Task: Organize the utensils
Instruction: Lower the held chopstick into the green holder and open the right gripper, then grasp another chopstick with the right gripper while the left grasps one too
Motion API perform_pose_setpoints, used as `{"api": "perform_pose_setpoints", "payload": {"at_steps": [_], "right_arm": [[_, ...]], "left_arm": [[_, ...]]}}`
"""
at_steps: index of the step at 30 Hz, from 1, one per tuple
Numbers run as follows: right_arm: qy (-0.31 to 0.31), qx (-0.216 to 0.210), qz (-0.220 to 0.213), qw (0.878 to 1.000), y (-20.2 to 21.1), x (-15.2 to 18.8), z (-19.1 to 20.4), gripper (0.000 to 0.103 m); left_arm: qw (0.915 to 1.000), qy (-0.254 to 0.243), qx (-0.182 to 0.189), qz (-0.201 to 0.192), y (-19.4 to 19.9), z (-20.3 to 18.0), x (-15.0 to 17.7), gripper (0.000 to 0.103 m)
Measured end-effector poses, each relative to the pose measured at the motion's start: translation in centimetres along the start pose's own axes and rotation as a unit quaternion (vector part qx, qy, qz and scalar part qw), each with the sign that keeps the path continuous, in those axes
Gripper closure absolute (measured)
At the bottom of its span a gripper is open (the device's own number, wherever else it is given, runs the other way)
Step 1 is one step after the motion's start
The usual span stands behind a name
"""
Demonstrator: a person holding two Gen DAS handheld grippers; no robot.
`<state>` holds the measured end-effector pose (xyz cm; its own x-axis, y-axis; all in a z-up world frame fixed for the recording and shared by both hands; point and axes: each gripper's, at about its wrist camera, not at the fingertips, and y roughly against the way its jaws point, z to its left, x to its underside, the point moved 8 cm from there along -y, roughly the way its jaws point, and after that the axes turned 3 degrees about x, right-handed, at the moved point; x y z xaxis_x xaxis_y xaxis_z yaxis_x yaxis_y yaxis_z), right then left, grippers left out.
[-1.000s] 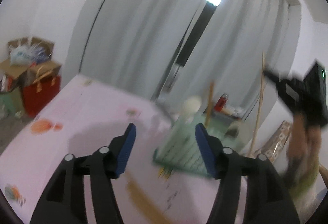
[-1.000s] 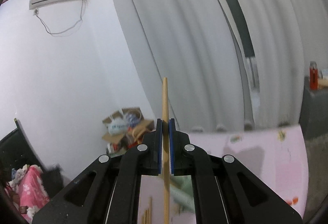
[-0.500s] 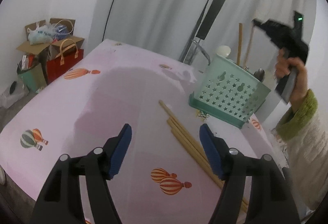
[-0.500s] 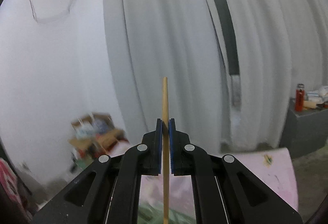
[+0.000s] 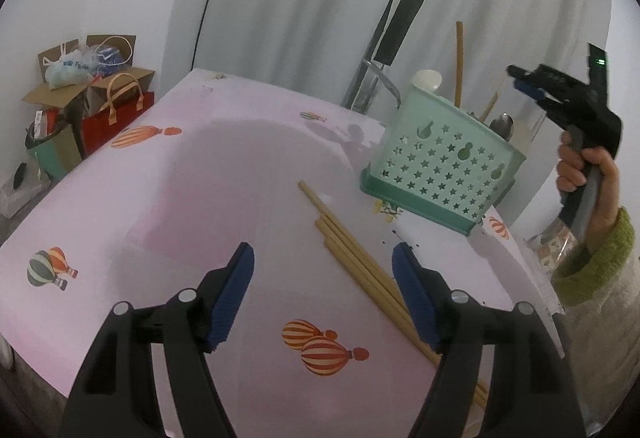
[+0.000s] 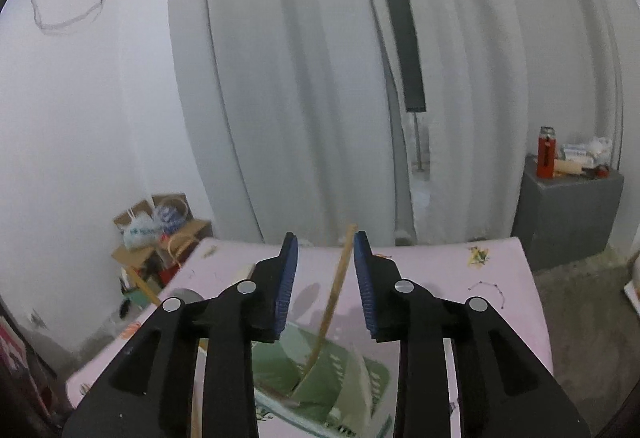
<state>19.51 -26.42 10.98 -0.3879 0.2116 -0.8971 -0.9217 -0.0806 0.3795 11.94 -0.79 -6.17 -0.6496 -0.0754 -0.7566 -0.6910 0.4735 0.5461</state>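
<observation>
Chopstick (image 6: 338,294) leaning loose between right claw (image 6: 325,284) pads, foot in green caddy (image 6: 320,378) below; jaws just opened, no grip. Left claw (image 5: 322,292) open above pink surface (image 5: 200,205), chopsticks (image 5: 352,258) lying under its right pad. No legible writing.

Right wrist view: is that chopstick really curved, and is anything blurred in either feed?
Right wrist view: the chopstick between the open right gripper bows from fisheye distortion and looks slightly smeared; the green caddy below is soft. Left wrist view: sharp; chopsticks on the table crisp, a soft shadow on the pink cloth.
</observation>
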Motion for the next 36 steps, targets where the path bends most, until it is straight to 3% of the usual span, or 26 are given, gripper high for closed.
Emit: {"api": "perform_pose_setpoints", "payload": {"at_steps": [4,8,11,16,19,27,36], "right_arm": [[-0.018,-0.008,-0.036,0.999,3.4,-0.4,-0.5,0.071],[-0.004,-0.059,-0.055,0.997,7.6,1.1,1.3,0.063],[0.015,-0.079,-0.022,0.997,7.9,3.8,2.8,0.061],[0.028,-0.089,0.069,0.993,6.5,10.2,4.8,0.061],[0.031,-0.093,0.110,0.989,5.7,13.5,6.0,0.061],[0.042,-0.108,0.141,0.983,5.5,15.2,8.1,0.061],[0.052,-0.113,0.157,0.980,5.3,16.3,8.6,0.061]], "left_arm": [[0.9999,-0.009,0.005,0.007,-0.3,-0.9,0.3,0.034],[0.9995,-0.009,0.000,0.030,-1.7,-1.5,0.9,0.034],[0.9987,-0.018,-0.013,0.046,-3.0,-2.0,1.3,0.044],[0.9953,-0.035,-0.047,0.077,-5.3,-2.5,2.4,0.064],[0.9936,-0.042,-0.053,0.090,-6.0,-2.9,3.0,0.068],[0.9916,-0.052,-0.071,0.095,-7.1,-3.1,3.0,0.071],[0.9871,-0.079,-0.107,0.089,-6.8,-2.0,2.9,0.088]]}}
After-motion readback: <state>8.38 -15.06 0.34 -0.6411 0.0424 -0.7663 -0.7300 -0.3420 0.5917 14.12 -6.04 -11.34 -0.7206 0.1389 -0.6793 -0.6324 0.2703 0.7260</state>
